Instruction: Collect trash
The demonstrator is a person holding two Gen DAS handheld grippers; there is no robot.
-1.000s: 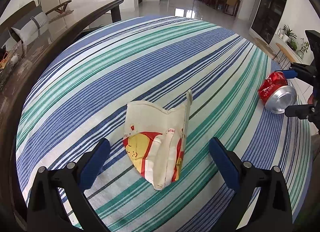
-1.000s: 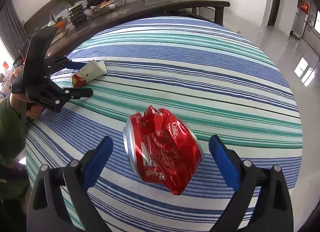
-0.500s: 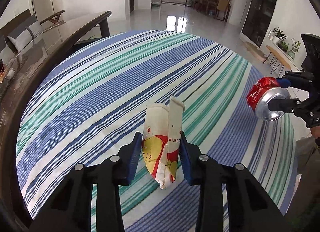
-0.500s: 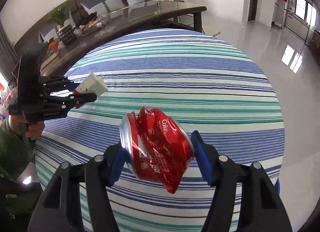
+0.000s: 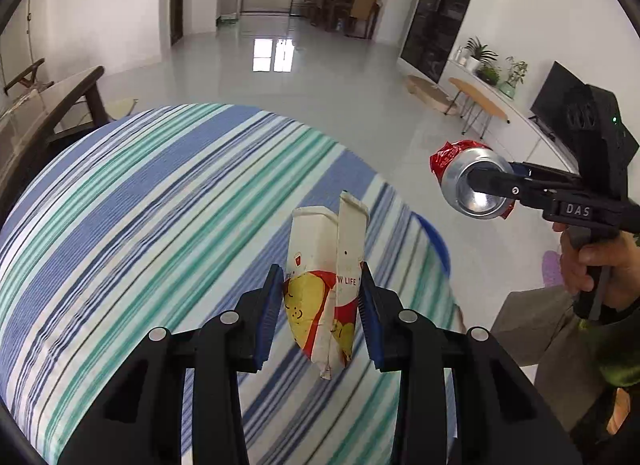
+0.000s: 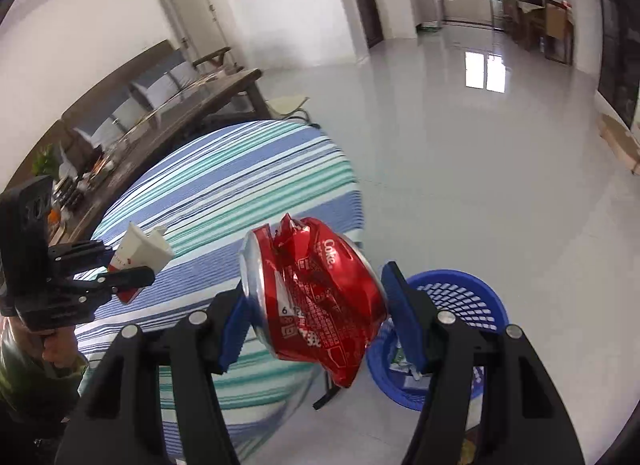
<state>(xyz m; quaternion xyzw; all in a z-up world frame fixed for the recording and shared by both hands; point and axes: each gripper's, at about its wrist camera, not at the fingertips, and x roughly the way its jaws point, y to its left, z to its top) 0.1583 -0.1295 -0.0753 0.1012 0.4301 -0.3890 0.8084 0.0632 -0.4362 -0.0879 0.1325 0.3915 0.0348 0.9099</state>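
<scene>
Two pieces of trash are in the air, one in each gripper. The left gripper [image 5: 321,299] pinches a flattened paper carton [image 5: 326,285] between its blue pads, low in the middle of the left wrist view; the carton stands nearly upright, its long axis running from the pads toward the top of the frame, over the edge of the striped tablecloth [image 5: 140,205]. The right gripper [image 6: 314,301] clamps a crushed red cola can [image 6: 316,297] across its ends, so the can's long axis lies crosswise between the fingers, its silver base against the left pad.

The relation that matters is can to bin: in the right wrist view a blue mesh basket [image 6: 456,285] sits on the grey floor at lower right, partly hidden behind the right finger, with scraps already inside. The can hangs just left of it in the frame and above it, so the right hand looks the nearer and probably only needs to shift toward the lower right before letting go.

The left wrist view shows no more of the basket than a blue sliver [image 5: 434,237] past the cloth's edge, right of the carton. It does show the can's silver base and the person's hand [image 5: 596,265] on the right gripper's handle at mid right.
</scene>
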